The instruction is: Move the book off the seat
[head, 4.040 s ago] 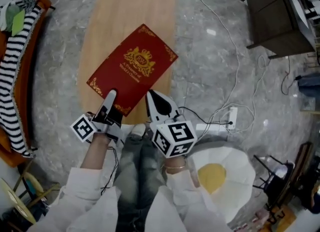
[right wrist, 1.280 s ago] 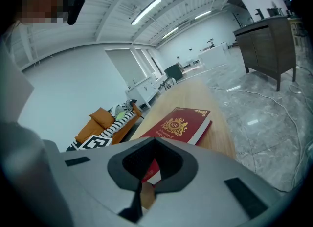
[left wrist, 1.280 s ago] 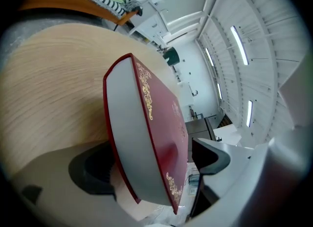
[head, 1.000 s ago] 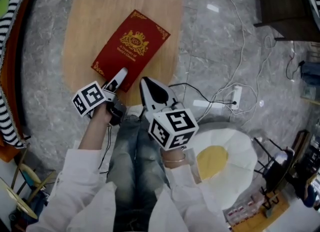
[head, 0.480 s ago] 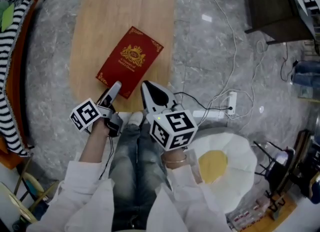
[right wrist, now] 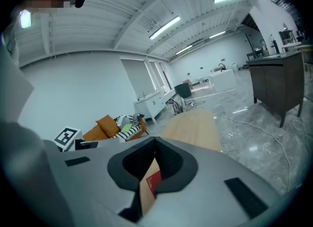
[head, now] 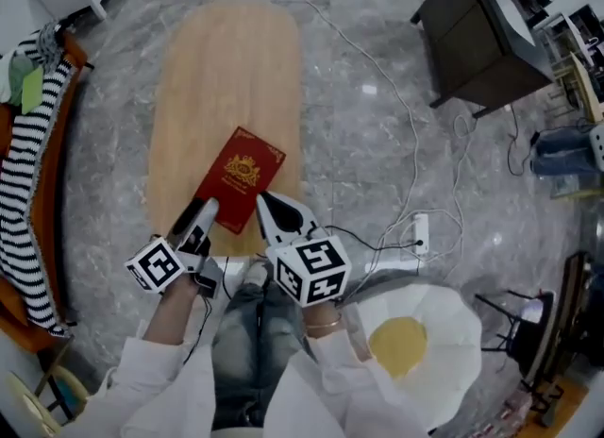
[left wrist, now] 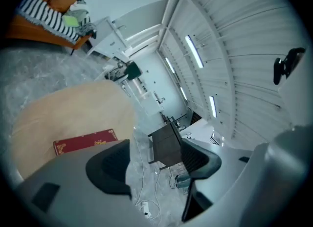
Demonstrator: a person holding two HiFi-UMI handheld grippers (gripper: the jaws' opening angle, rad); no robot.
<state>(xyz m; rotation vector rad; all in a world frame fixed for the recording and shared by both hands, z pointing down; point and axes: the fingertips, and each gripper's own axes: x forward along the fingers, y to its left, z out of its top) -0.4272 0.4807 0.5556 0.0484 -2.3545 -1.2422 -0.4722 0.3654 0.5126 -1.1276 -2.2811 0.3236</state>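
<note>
Book [head: 240, 179] – red cover, gold crest facing up, lying flat and cocked at an angle on the pale wooden seat [head: 222, 77], toward the end nearest me. It has not left the seat. Bare wood runs on well past its far corner.

My left claw [head: 200, 208] hangs over the book's near left edge in the head view. In the left gripper view its jaws stand apart, having just been closing, with nothing between them. Only grey marble floor [head: 377, 143] and a dark cabinet [head: 477, 35] show through the gap, and the book lies off beyond the left jaw, untouched.

My right claw [head: 262, 198] sits just beside the book's near corner. Its jaw tips meet – closed on nothing. In the right gripper view a sliver of red cover and wood shows through the hollow beneath the tips.

Both marker cubes face up at me, left [head: 154, 265] and right [head: 310, 271].

Around the seat:
- A striped cloth [head: 28, 172] is draped over orange furniture at far left.
- A white power strip [head: 419, 234] with trailing cable lies on the floor to the right.
- A fried-egg-shaped cushion [head: 406, 342] lies near my right elbow.
</note>
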